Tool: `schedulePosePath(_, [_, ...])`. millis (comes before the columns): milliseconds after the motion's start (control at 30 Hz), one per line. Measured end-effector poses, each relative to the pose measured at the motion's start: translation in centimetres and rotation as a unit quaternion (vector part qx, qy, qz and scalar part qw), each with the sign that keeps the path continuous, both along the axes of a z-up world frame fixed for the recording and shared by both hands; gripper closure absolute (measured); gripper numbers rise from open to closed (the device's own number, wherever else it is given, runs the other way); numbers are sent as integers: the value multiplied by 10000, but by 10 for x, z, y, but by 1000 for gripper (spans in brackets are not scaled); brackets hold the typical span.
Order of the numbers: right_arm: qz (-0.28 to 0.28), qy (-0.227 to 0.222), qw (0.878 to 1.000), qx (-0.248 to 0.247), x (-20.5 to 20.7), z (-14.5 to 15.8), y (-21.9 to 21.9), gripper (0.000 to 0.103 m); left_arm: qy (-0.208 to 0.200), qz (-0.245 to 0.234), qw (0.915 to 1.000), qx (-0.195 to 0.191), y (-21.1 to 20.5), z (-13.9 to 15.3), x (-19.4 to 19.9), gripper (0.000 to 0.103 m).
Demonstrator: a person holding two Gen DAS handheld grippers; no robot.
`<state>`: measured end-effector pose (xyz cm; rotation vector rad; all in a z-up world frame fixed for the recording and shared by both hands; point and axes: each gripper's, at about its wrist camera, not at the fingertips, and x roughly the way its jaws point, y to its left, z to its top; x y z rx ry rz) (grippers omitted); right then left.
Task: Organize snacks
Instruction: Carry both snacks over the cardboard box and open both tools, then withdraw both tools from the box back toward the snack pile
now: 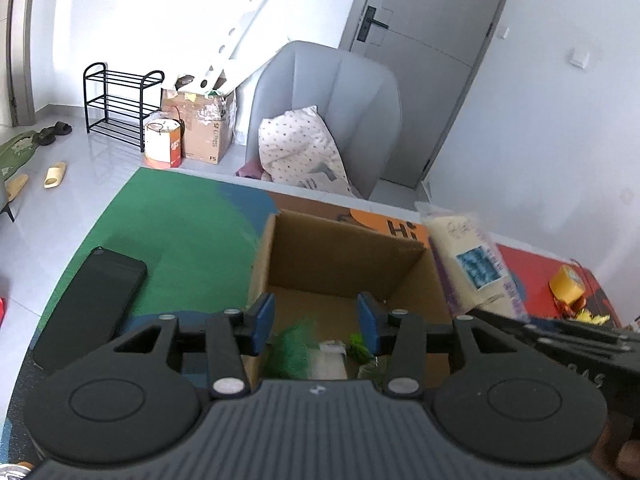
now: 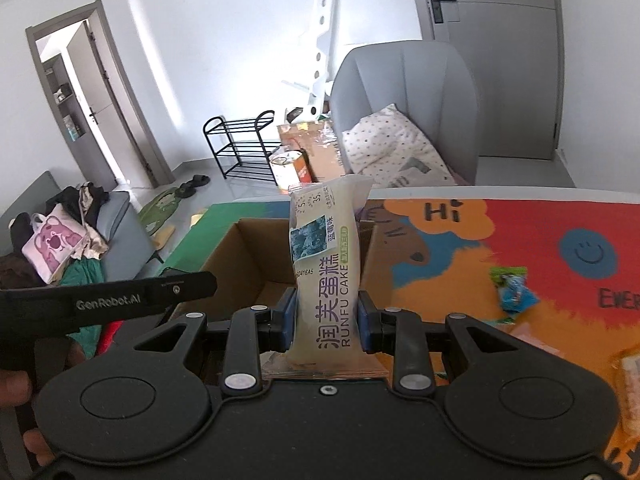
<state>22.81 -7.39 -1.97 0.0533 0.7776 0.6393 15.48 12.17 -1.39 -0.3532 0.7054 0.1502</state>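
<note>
Cardboard fills the left wrist view: the open cardboard box [image 1: 344, 276] sits on the bench [image 1: 180, 216], green-wrapped snacks [image 1: 294, 350] already inside. The left tongs [image 1: 316, 322] hang spread and empty over its near edge, a black phone [image 1: 90, 308] lying alongside.

From the right wrist, the right tongs [image 2: 327, 324] pinch a Runfu Cake packet [image 2: 326, 268] upright, near the box's right wall. Released there, I judge it could catch the wall and tip outside. A blue-green candy [image 2: 514, 294] waits on the mat.
</note>
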Motion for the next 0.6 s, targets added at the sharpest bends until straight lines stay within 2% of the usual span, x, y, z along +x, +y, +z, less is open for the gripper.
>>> schedulePosePath(100, [57,10,9999,140,2,-1,6,74,-44,39,10000,10,1,2,0,52])
schedulePosePath(167, [121,-38,9997,211,0,-1,8,64,-55,41,10000,-6,-1,2,0,46])
schedulePosePath(200, [106,-86,9998,170,-1,0,8,62,-52,41,10000,12,-2,2,0,45])
schedulePosePath(400, [-172,41,9996,238,0,-5,-17,60,30,68,9999,103,-13,3,0,27])
schedulePosePath(467, [-280,31,9993,245,-2,-7,-29,45,91,68,9998,159,-19,3,0,24])
schedulePosePath(600, [-470,-56,9985,264,-8,-8,-50,37,106,21,9997,230,-34,3,-1,18])
